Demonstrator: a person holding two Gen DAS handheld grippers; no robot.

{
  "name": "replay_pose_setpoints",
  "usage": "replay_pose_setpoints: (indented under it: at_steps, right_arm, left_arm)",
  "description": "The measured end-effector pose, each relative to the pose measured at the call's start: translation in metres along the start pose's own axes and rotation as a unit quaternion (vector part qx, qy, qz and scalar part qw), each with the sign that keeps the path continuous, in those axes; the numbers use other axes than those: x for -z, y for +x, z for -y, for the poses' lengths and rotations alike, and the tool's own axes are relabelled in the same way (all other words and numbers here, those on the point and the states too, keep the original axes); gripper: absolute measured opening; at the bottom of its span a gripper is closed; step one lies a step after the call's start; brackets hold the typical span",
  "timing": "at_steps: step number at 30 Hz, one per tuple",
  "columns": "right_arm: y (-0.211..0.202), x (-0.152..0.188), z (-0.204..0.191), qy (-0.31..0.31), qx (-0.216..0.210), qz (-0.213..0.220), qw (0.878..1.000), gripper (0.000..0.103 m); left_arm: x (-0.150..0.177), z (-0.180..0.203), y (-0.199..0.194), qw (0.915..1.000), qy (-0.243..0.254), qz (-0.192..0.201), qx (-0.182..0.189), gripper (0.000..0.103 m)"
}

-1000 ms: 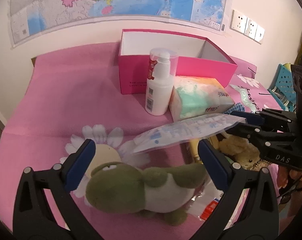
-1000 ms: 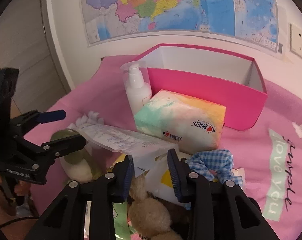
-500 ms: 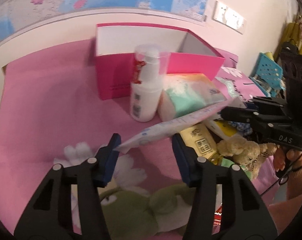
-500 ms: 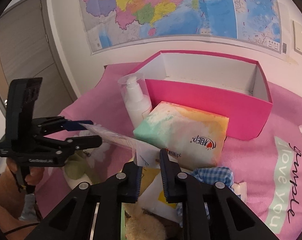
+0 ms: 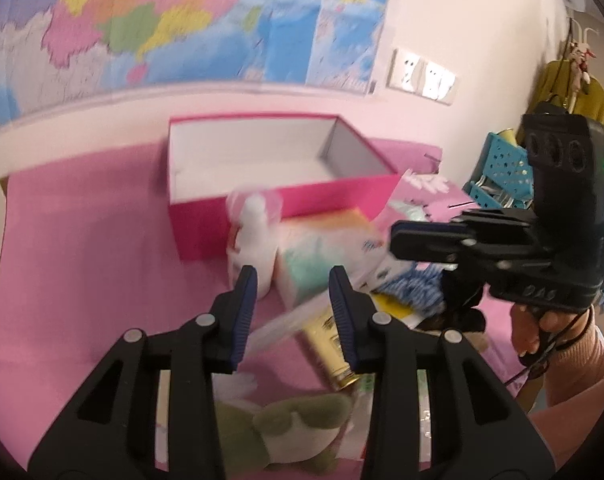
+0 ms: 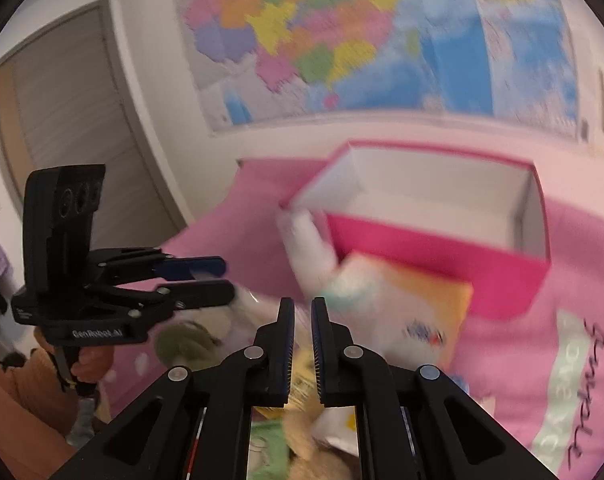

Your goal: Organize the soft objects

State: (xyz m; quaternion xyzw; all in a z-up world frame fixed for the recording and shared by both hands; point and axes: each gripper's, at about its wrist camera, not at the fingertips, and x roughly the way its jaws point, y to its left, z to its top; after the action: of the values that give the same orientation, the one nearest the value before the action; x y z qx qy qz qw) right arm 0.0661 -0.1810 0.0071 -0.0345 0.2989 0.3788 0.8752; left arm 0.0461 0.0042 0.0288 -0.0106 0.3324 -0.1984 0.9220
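A thin white plastic packet (image 5: 289, 322) hangs slanted between my two grippers above the pink cloth. My right gripper (image 6: 302, 312) is shut on one end of it. My left gripper (image 5: 293, 284) is partly closed with the packet's other end between its fingers; contact is blurred. The left gripper also shows in the right wrist view (image 6: 205, 280). A green plush toy (image 5: 297, 428) lies under the left gripper. A tan plush (image 6: 310, 452) lies under the right one. The open pink box (image 5: 277, 176) stands behind, its inside bare.
A white pump bottle (image 5: 253, 240) and a pastel tissue pack (image 5: 326, 252) stand in front of the box. A gold tube (image 5: 334, 352), blue checked cloth (image 5: 410, 292) and yellow packet lie by them. A blue crate (image 5: 502, 168) is at far right.
Both grippers rose and tilted toward the box, lifting the packet. The left gripper's jaws narrowed from wide open around the packet's end. The right gripper stayed shut on it.
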Motion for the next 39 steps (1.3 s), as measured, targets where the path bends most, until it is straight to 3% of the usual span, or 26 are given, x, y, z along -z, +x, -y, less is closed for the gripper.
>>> replay_pose_setpoints:
  at_steps: [2,4,8,12,20,26,29,31,39]
  right_arm:
    - [0.0,-0.006,-0.006,-0.018,0.007,0.0,1.0,0.007]
    - [0.002,-0.005,-0.006,-0.035,0.031,-0.004,0.999,0.009]
    - [0.012,0.006,0.01,-0.017,0.036,-0.036,0.999,0.039]
    - [0.013,0.022,0.01,-0.037,0.038,-0.059,0.997,0.051]
    - [0.006,0.037,0.023,-0.029,0.02,-0.085,0.996,0.053]
    - [0.007,0.049,0.014,-0.095,0.073,-0.125,0.985,0.053]
    - [0.02,0.053,0.001,-0.142,0.071,-0.143,0.977,0.053]
    - [0.024,0.053,-0.004,-0.162,0.078,-0.136,0.974,0.053]
    - [0.036,0.042,-0.021,-0.197,0.029,-0.09,0.976,0.053]
  left_arm:
    - [0.0,-0.001,0.002,0.9999,0.008,0.006,-0.011,0.042]
    - [0.007,-0.012,0.01,0.9996,-0.006,-0.013,-0.024,0.045]
    - [0.026,-0.034,0.011,0.9984,-0.042,-0.034,-0.014,0.047]
    - [0.043,-0.047,-0.004,0.998,-0.055,-0.028,-0.016,0.053]
    - [0.061,-0.049,-0.009,0.998,-0.035,-0.05,-0.017,0.056]
    - [0.068,-0.051,0.004,0.9968,-0.026,-0.072,-0.021,0.056]
    - [0.066,-0.053,0.007,0.9968,-0.028,-0.075,-0.008,0.056]
    - [0.066,-0.055,0.01,0.9965,-0.031,-0.077,0.002,0.056]
    - [0.062,-0.058,0.021,0.9953,-0.038,-0.086,0.021,0.056]
